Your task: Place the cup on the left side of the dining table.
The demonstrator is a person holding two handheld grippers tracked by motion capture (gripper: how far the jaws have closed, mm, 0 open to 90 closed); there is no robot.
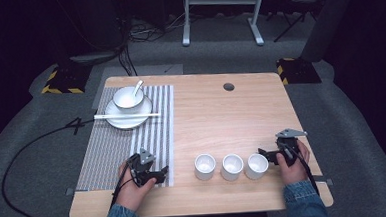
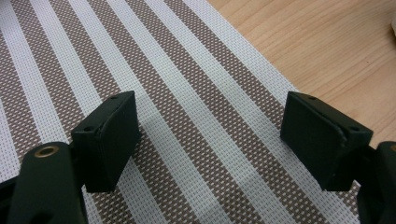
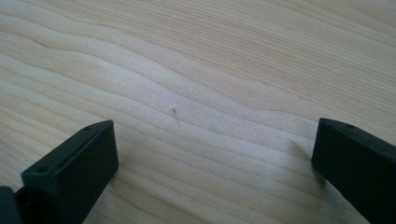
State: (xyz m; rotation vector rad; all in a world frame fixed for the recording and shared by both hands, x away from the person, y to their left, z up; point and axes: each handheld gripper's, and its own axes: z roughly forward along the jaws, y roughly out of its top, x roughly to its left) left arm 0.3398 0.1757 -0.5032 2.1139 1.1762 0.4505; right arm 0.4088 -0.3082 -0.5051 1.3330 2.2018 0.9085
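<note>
The wooden table [image 1: 216, 117] takes up the middle of the high view, its light grain bare across the centre and toward 3 o'clock, with a small dark round hole [image 1: 228, 86] near the edge at 12 o'clock. A striped placemat [image 1: 108, 153] covers the table from 10 o'clock down to 7 o'clock. At the mat's 11 o'clock end sits a white plate [image 1: 126, 120], and on the plate stands a white bowl [image 1: 128, 99] with a spoon [image 1: 138, 86] leaning out of it toward 1 o'clock. A pair of white chopsticks [image 1: 126, 115] lies across the plate, running from 9 to 3 o'clock.

Three white cups stand upright in a row near 6 o'clock: the left cup [image 1: 204, 166], the middle cup [image 1: 232, 166] and the right cup [image 1: 256, 166], close beside one another.

The left gripper [image 1: 162, 172] rests at 7 o'clock on the mat's near corner, held in the person's left hand [image 1: 132, 184]. In the left gripper view its jaws stand wide apart over the stripes, with nothing between them.

The right gripper [image 1: 263, 155] sits at 5 o'clock, just beside the right cup, held in the right hand [image 1: 294, 166]. In the right gripper view its jaws gape wide over bare wood, gripping nothing.
</note>
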